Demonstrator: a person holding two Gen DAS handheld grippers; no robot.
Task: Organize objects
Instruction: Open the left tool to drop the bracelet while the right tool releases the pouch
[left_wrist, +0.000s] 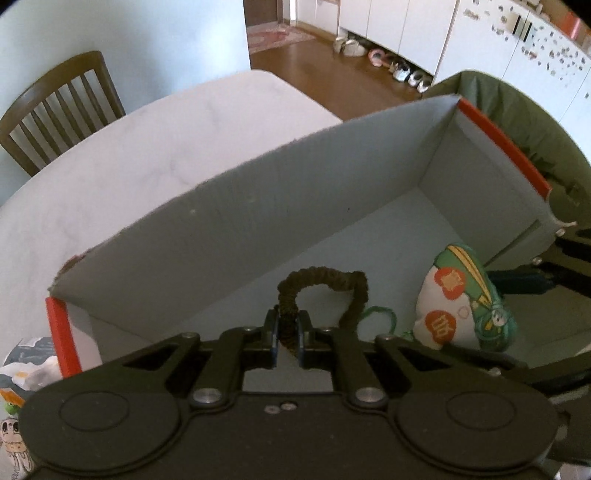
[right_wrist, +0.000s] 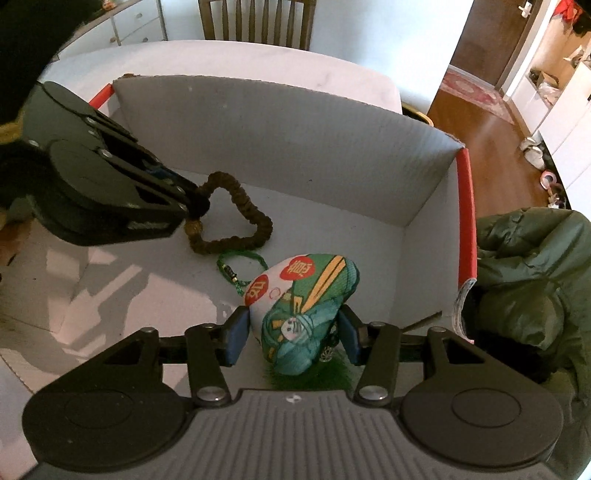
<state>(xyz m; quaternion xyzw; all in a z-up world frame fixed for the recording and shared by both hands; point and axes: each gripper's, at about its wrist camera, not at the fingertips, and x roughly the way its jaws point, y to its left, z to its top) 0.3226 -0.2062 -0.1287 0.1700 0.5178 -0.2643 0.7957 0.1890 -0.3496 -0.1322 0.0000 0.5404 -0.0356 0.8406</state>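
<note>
My left gripper (left_wrist: 287, 334) is clamped on the brown bead loop (right_wrist: 236, 221), which hangs over the floor of the grey box (left_wrist: 258, 221). My right gripper (right_wrist: 291, 334) is spread wide around the green pouch (right_wrist: 306, 314), pads just beside its flanks; I cannot tell whether they touch. The pouch rests on the box floor, long axis running away from the right gripper toward the loop. A green cord (right_wrist: 240, 266) lies between pouch and loop.
</note>
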